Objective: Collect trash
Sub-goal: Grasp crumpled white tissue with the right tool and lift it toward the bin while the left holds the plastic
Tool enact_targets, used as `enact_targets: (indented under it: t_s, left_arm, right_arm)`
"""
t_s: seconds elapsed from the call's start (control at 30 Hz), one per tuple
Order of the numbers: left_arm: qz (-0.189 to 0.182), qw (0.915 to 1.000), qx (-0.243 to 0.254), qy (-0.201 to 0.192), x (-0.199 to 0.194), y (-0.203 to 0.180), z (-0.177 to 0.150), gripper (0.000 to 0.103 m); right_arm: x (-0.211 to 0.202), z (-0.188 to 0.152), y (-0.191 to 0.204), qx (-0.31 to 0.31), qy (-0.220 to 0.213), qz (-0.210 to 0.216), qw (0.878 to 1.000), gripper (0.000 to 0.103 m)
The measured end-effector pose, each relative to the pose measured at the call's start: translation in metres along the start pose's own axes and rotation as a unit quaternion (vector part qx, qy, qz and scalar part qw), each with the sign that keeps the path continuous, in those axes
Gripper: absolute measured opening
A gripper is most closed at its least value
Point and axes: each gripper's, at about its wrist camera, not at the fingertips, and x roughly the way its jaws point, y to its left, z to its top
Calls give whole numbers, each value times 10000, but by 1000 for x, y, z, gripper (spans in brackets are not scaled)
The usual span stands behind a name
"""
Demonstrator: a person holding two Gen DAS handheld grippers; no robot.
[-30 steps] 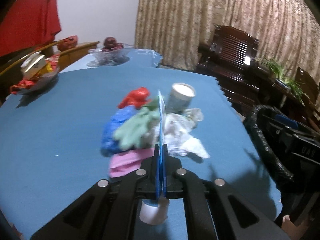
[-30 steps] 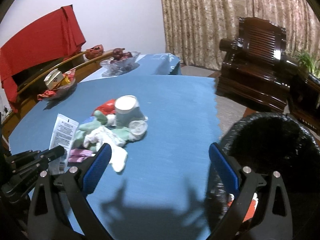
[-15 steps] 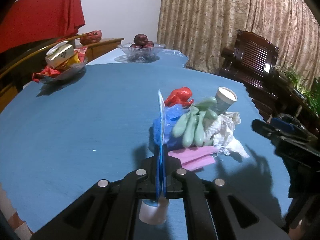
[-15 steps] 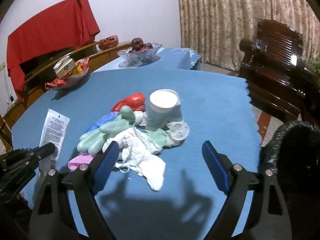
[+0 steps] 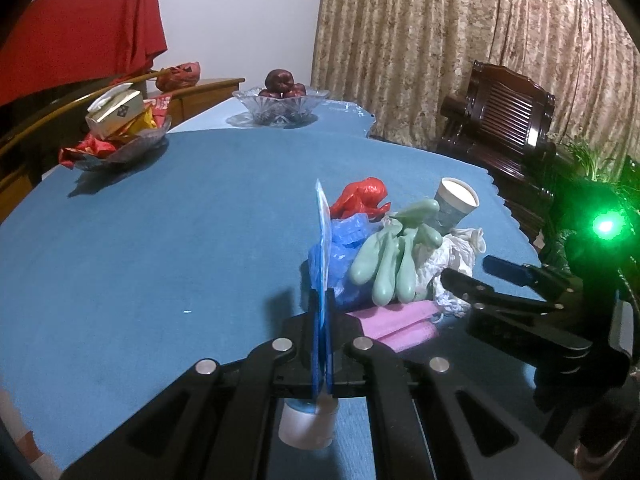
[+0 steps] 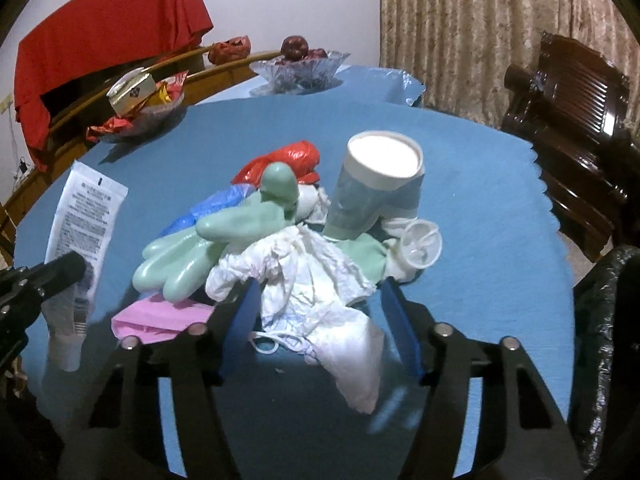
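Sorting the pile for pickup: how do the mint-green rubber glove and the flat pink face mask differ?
The mint-green rubber glove looks puffy, its fingers rounded; the flat pink face mask lies thin against the blue tablecloth. The glove lies on top of the heap; the mask sits at its bottom edge, partly under the glove. Both are soft and untouched by either gripper.

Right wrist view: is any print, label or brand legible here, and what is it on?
No text can be quoted.
Squeeze pouch clamped in the left tool: lines of black print and a barcode-like block on its white back, too small and blurred to read.
Box in the snack dish: a dark diamond mark, no letters legible.
Paper cup: grey band, no readable print.
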Motion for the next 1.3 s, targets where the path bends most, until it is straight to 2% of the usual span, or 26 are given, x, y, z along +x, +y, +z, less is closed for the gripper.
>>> enact_targets:
  t_s: [0.13,0.2,0.3,0.87,1.3]
  left_arm:
    - [4,10000,-2,0,0,0,0,2]
    - [3,10000,-7,4,0,0,0,2]
    - [3,10000,-11,-6,0,-1,0,2]
    - [-168,9996,72,-228,-21,-21,9,2]
    - [-675,9955,382,-542,-51,-78,31,2]
  right_arm:
    - [8,-1,-1,-8,170,68,9998,39]
    - [8,0,-4,52,190,118,9997,18]
    - [1,0,-9,26,130,132,9998,7]
    - [-82,6,-40,213,-531,41,9984,5]
    - [-149,7,-73,457,-1002,-128,9938,5]
